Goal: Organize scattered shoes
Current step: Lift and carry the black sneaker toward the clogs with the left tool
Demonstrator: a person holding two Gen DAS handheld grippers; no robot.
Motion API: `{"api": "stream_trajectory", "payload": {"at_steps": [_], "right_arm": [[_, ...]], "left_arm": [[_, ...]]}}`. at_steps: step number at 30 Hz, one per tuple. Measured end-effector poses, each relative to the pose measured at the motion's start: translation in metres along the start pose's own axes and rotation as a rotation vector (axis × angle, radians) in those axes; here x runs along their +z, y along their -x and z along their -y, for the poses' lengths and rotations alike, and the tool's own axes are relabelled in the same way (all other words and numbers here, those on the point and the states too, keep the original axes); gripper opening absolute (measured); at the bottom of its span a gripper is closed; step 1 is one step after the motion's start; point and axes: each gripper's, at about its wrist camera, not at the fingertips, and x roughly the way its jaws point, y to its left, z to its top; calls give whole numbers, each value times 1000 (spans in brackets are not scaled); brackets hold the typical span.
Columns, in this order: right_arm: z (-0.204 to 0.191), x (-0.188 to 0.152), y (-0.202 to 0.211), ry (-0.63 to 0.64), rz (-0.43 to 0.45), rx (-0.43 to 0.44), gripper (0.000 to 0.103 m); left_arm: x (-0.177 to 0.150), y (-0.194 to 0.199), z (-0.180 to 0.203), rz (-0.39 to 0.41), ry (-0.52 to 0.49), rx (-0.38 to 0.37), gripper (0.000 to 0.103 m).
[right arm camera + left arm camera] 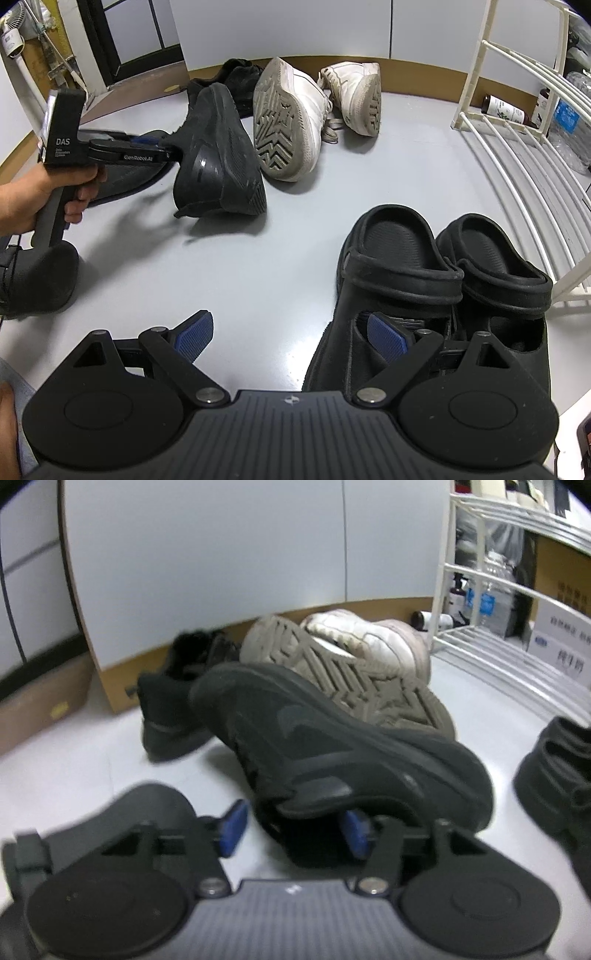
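The black sneaker lies tipped on its side, far left, its collar between the left gripper jaws, which stand apart, not pressing. The right gripper is held wide, one finger inside the near-right clog, ready for alignment.

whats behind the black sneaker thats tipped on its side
Behind the black sneaker lie two white sneakers, one on its side showing its sole, the other further right. A second black shoe sits by the wall; the tipped sneaker covers part of it.
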Motion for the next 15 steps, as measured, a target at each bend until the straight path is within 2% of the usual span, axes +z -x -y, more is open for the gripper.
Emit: {"api": "stream_trajectory", "payload": {"at_steps": [4, 8, 11, 15], "right_arm": [[-2, -1, 2, 13, 9, 2, 94], [-3, -2, 1, 12, 3, 3, 94], [-4, -3, 1, 17, 0, 3, 94], [-4, -3, 0, 19, -2, 3, 94]], "left_arm": [[5, 10, 1, 64, -4, -8, 73], [11, 13, 14, 121, -70, -5, 71], [11, 6, 21, 94, -87, -20, 73], [9, -6, 22, 49, -70, -28, 68]]}}
